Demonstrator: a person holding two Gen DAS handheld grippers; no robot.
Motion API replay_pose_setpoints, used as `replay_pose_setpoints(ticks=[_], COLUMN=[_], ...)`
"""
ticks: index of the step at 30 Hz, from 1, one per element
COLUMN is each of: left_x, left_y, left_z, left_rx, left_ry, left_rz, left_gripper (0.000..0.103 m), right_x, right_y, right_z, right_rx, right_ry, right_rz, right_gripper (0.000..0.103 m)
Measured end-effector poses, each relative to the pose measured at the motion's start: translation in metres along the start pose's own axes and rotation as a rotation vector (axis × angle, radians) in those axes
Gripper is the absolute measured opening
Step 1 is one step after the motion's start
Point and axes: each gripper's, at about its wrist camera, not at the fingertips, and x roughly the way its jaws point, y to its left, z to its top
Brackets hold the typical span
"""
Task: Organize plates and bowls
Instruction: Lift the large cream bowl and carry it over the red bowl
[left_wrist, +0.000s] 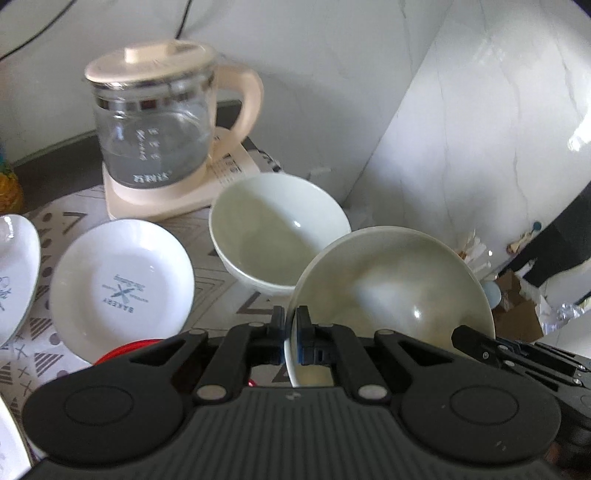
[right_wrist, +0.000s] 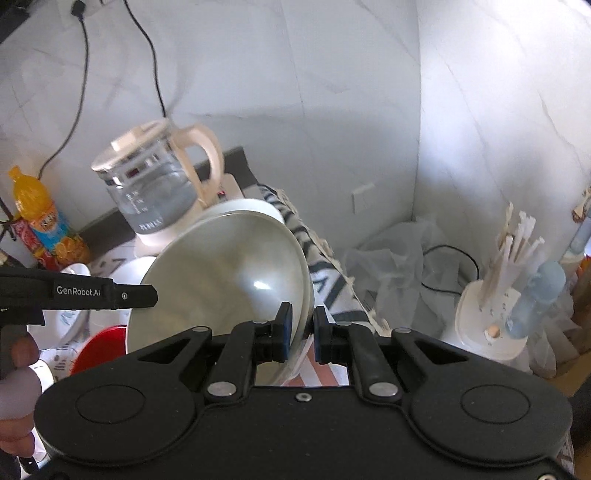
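My left gripper (left_wrist: 291, 319) is shut on the near rim of a white bowl (left_wrist: 395, 284), held tilted above the table. My right gripper (right_wrist: 301, 321) grips the opposite rim of the same bowl (right_wrist: 221, 273). A second white bowl (left_wrist: 277, 229) stands on the table just behind it. A white "BAKERY" plate (left_wrist: 122, 284) lies left of it, and another white plate (left_wrist: 14, 273) shows at the left edge. A red dish (left_wrist: 125, 349) peeks out under the left gripper.
A glass kettle (left_wrist: 155, 133) on a cream base stands at the back by the wall. An orange drink bottle (right_wrist: 40, 218) stands at the far left. Past the table's right edge are a plastic bag (right_wrist: 399, 254) and a white holder with sticks (right_wrist: 495, 314).
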Motion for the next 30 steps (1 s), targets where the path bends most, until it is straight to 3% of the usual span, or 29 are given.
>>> replay_pose_setpoints(ticks=[18,30], left_x=[-0.056,-0.077], left_y=[0.039,0.066], left_z=[-0.024,-0.049], left_rx=[-0.112,-0.191], left_ry=[-0.104,-0.121], left_rz=[0.080,0.122], left_gripper=[0.004,0.004], right_x=[-0.022,-0.025], right_y=[0.045,0.070], right_z=[-0.002,-0.010], right_rx=[-0.088,-0.138], right_ry=[-0.035,-0.009], right_rz=[0.106,0.156], right_gripper=[0.012,0.012])
